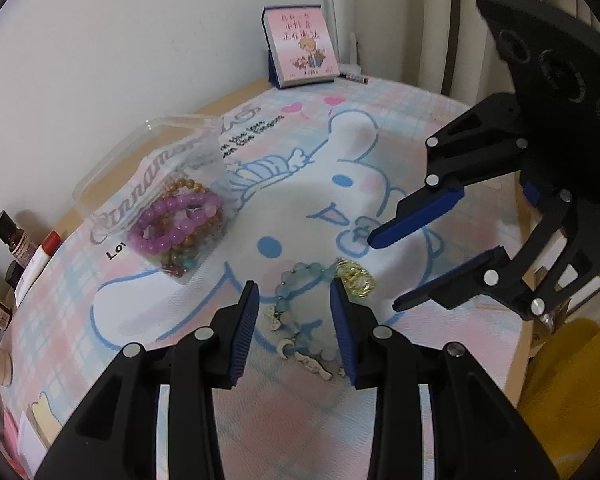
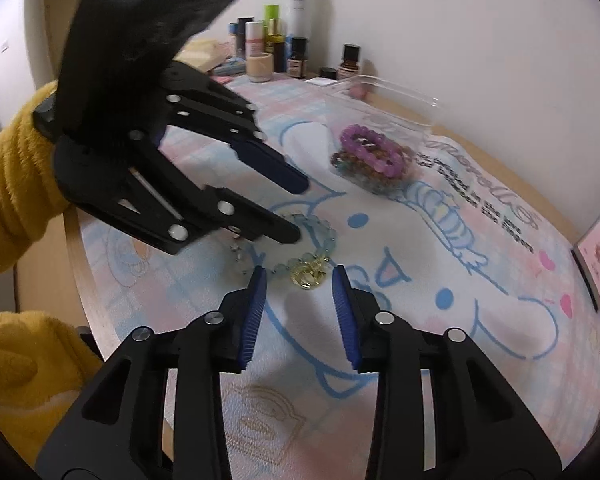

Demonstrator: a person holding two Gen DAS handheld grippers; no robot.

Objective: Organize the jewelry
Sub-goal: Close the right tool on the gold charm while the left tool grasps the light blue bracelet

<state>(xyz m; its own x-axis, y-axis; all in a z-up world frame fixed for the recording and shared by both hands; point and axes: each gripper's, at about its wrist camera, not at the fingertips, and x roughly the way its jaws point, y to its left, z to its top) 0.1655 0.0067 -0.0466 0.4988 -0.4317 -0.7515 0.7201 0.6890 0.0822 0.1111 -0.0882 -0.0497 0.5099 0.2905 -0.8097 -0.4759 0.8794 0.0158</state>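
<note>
The left claw [image 1: 294, 298] stands wide open low in the middle of the left wrist view, its blue pads on either side of a pale blue bead bracelet [image 1: 300, 280] that lies on the cartoon-printed mat [image 1: 300, 160] covering the tabletop. Small white charms hang from the bracelet near the lower pad ends. A gold ring [image 1: 356, 278] rests just beside the bracelet, at the tip of the right-hand pad.

The right claw [image 1: 384, 272] comes in from the right of that frame, also open, holding nothing, its tips hovering near the ring. In the right wrist view the right claw [image 2: 300, 280] frames the ring [image 2: 308, 276] between its spread pads, with the bracelet [image 2: 320, 232] just above and the left claw [image 2: 300, 212] reaching in from the upper left.

A clear plastic box [image 1: 156, 168] sits toward the left of the left wrist view, holding a purple bead bracelet [image 1: 176, 220] on top of brown and mixed-colour ones. Small bottles [image 2: 296, 60] crowd the top of the right wrist view, and a pink calendar [image 1: 300, 46] stands against the wall.
</note>
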